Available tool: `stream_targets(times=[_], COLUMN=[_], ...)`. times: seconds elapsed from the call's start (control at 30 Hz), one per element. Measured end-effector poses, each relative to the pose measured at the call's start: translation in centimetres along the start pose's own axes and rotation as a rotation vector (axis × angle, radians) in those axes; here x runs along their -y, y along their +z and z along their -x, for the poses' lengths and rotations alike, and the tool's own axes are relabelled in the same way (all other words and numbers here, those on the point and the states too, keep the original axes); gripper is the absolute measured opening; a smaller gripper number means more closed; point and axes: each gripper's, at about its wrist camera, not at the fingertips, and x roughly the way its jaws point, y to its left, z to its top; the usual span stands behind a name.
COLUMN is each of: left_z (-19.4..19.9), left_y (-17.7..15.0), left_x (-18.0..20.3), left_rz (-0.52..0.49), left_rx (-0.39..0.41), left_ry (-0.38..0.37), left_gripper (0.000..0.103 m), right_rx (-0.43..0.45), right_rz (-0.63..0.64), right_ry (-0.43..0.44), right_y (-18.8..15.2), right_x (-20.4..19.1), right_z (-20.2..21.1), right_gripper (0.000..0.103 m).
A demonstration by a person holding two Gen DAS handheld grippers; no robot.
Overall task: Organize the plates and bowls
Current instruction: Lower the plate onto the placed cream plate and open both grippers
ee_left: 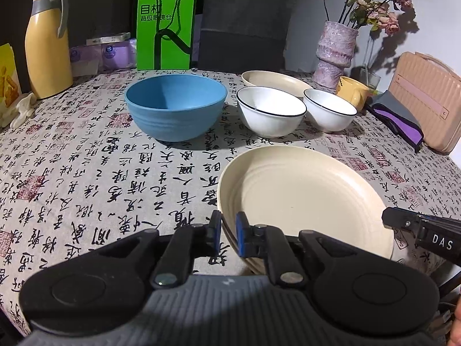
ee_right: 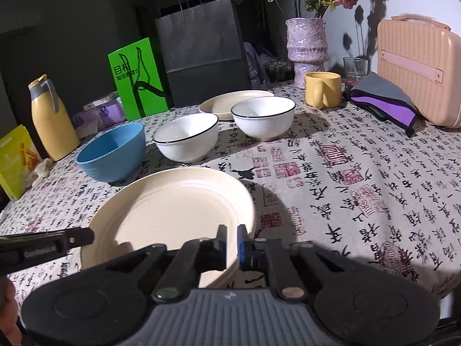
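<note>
You can read "DAS" in white capitals on the black right gripper (ee_left: 386,216). The upright green card bag (ee_left: 165,28) at the table's far edge carries the Chinese characters "目" and "超级眼镜仓". The grey printed tablecloth (ee_right: 360,178) bears black calligraphy, not legible.

Surface (ee_left: 86,178) draped in calligraphy-print cloth; dark wall (ee_right: 57,23) behind at left, pale wall (ee_right: 360,0) at right carrying hard flower shadows; dark paper bag (ee_right: 201,46) standing at rear.
</note>
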Motion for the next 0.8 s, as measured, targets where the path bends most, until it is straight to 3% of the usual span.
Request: stream_targets(times=[0.47,0.8], left_z=[-0.1,-0.1], left_y=[-0.4,-0.7], left_x=[0.3,0.4], left_rz=[-0.032,-0.036], left_rx=[0.03,0.039], left_ry=[0.025,0.033], left_gripper=[0.009,0.009], right_rx=[0.046,-0.003], right_rz=[-0.067,-0.065], right_ry=[-0.019,-0.005], right_y=[0.2,-0.4], right_x=[1.1,1.1], right_z=[0.7,-0.7], right_gripper=[0.011,0.011])
